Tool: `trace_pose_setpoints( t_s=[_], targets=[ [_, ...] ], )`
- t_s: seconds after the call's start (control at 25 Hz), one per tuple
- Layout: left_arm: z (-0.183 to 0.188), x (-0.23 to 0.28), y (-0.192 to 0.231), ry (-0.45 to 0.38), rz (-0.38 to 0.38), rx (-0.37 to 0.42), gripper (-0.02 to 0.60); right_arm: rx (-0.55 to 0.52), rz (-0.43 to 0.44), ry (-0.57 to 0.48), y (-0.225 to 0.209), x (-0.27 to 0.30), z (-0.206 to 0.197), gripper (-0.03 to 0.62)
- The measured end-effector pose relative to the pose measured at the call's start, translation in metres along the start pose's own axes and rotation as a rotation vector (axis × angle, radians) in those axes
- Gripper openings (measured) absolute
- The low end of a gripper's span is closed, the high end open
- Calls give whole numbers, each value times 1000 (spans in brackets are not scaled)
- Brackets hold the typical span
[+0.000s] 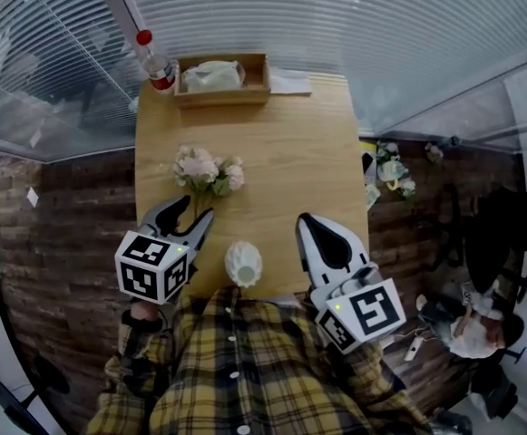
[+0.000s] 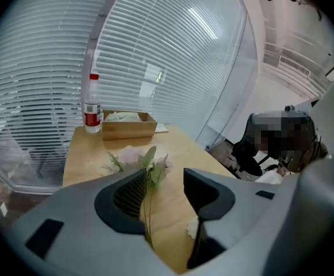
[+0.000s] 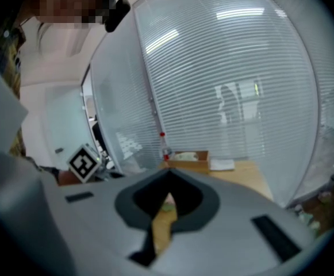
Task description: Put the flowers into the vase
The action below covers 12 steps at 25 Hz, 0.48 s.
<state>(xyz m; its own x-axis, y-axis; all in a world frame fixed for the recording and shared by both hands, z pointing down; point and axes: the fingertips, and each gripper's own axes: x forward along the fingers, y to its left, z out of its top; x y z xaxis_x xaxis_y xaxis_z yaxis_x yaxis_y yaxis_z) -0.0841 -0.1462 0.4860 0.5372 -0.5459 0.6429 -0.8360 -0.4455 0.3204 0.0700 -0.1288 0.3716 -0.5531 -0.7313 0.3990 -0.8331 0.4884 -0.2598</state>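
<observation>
Pink flowers (image 1: 208, 170) lay ahead of my left gripper (image 1: 198, 208), stems (image 2: 145, 211) running back between its spread jaws, ungripped; my clenched right gripper (image 1: 305, 220) sat farther off.

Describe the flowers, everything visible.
The flowers are a small bunch of pale pink blooms with grey-green leaves and thin green stems, possibly artificial. They lie flat on the wooden table, with the blooms toward the far end and the stems toward the near edge. The stems run between the open fingers of the left gripper, close to one pad, not clamped.
</observation>
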Motion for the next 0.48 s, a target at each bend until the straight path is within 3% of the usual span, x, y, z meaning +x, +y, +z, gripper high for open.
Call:
trace_pose_setpoints(
  t_s=[0.48],
  targets=[
    [-59, 46, 24, 183, 33, -37, 193, 51, -15, 45, -12, -3, -29, 12]
  ],
)
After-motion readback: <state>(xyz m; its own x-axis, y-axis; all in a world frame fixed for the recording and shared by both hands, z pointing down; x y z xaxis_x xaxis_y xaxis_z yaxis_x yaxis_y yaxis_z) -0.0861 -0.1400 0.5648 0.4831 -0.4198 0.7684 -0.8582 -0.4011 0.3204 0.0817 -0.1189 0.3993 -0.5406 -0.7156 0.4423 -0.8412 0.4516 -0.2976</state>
